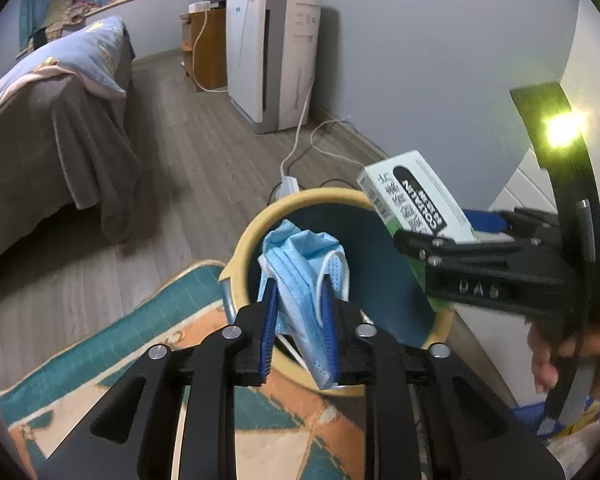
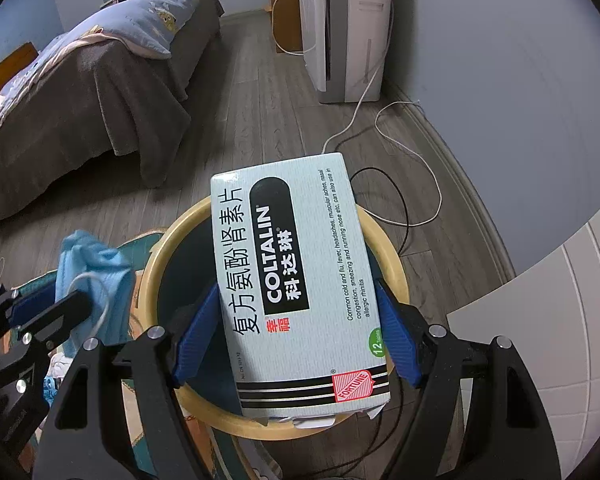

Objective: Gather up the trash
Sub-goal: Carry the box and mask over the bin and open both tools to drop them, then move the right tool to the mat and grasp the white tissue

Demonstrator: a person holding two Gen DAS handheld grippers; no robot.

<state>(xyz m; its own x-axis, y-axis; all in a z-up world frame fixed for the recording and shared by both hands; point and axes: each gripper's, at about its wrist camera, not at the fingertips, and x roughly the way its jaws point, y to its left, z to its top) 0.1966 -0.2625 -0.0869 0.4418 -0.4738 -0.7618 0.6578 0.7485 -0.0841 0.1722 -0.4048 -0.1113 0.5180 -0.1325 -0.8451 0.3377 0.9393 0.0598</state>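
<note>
Over the bin (image 1: 242,240), the left gripper (image 1: 298,332) stands slightly parted with the mask (image 1: 300,276) between its pads. The right gripper (image 2: 300,336) clamps the box (image 2: 296,280) wide, just right of it. Each should open fully only while centred inside the rim, so nothing catches the edge.

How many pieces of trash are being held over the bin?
2: a blue mask in the left hand-held gripper, a medicine box in the right. The bin's inside is partly hidden.

Cloth mask (image 1: 300,264), matt cardboard box (image 2: 300,280)
</note>
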